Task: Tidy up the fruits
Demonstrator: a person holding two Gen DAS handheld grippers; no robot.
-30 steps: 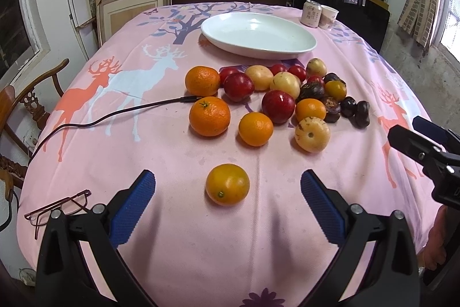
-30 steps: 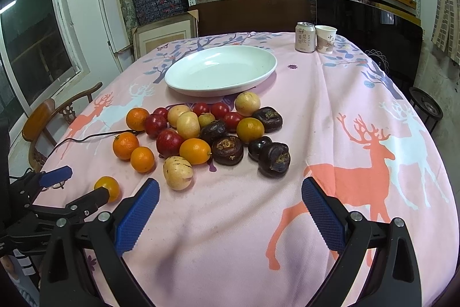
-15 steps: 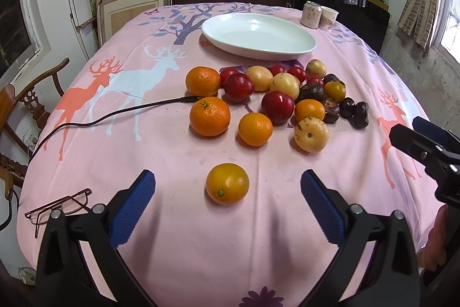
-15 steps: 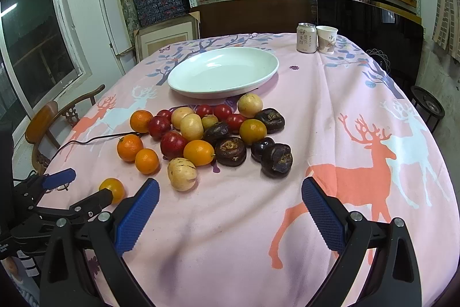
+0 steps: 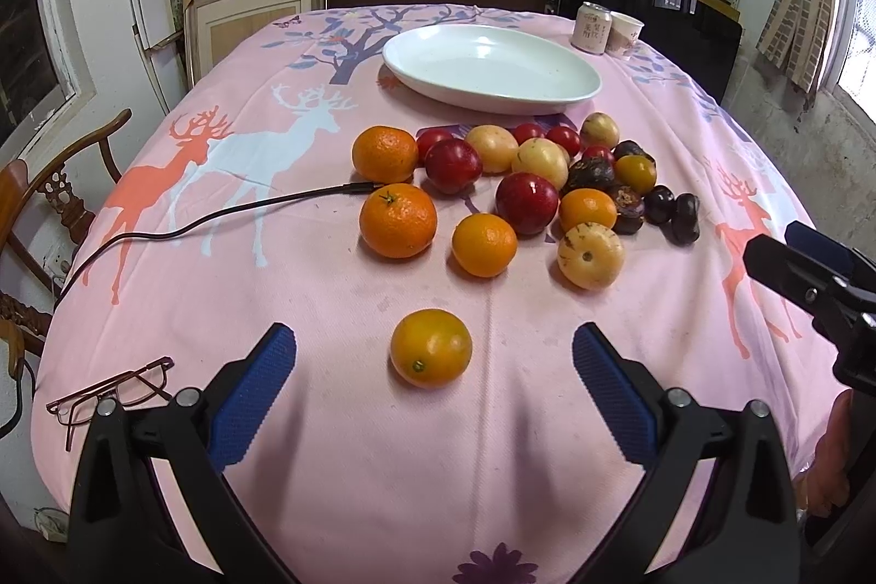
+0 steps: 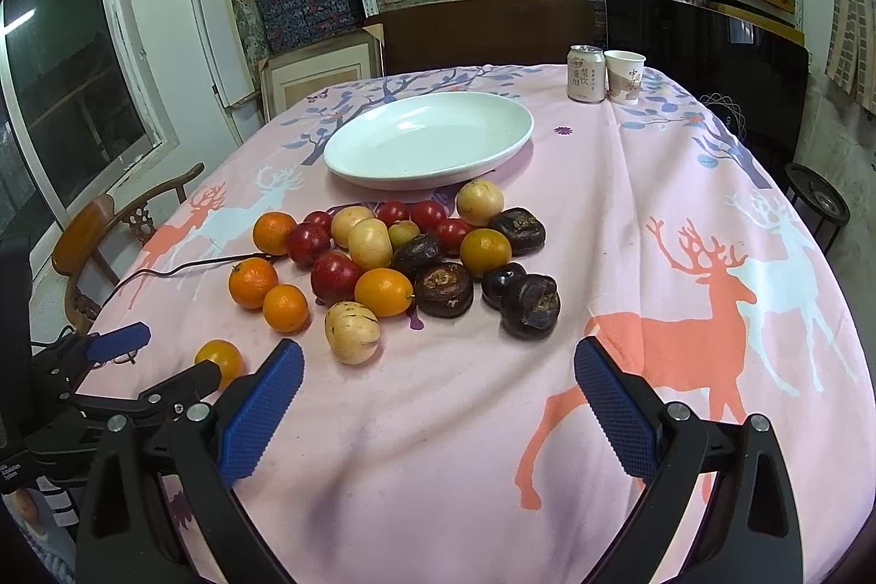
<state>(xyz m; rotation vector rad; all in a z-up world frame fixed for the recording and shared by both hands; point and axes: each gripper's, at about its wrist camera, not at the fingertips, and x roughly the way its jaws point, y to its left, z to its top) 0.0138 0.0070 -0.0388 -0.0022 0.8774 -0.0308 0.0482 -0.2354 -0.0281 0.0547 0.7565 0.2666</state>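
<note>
1. Left gripper [image 5: 432,384] hovers low over the pink deer-print cloth on the bench [image 5: 339,463], its blue-padded fingers [image 5: 253,388] spread wide and holding nothing.
2. Dead ahead, just beyond the fingertips and centred in the gap, sits the lone round orange fruit [image 5: 431,347], apart from the rest, navel end facing the camera. It is round, so no long axis to fuss over; a straight push forward looks enough to bracket it.
3. Right gripper [image 6: 438,395] is open and empty too, blue pads [image 6: 616,406] wide apart, with only bare cloth between them.
4. From the right wrist view that same lone fruit lies far off to the left, partly hidden behind the left gripper's finger. So the left hand is clearly the nearer one for it.
5. Nearest to the right fingers is the pale yellow speckled round fruit [image 6: 351,331], ahead and left of centre, with the dark brown wrinkled fruit [image 6: 530,306] ahead and slightly right.
6. Further out, the main heap: oranges, red fruits, pale ones and dark ones, touching each other in a cluster.
7. Beyond the heap, the white oval ceramic platter [image 5: 493,92] stands empty, its near rim just beside the rearmost fruits. My read: nothing is sorted yet.
8. One snag: a black cable [image 5: 219,214] trails across the cloth, its plug just beside the big orange.
</note>
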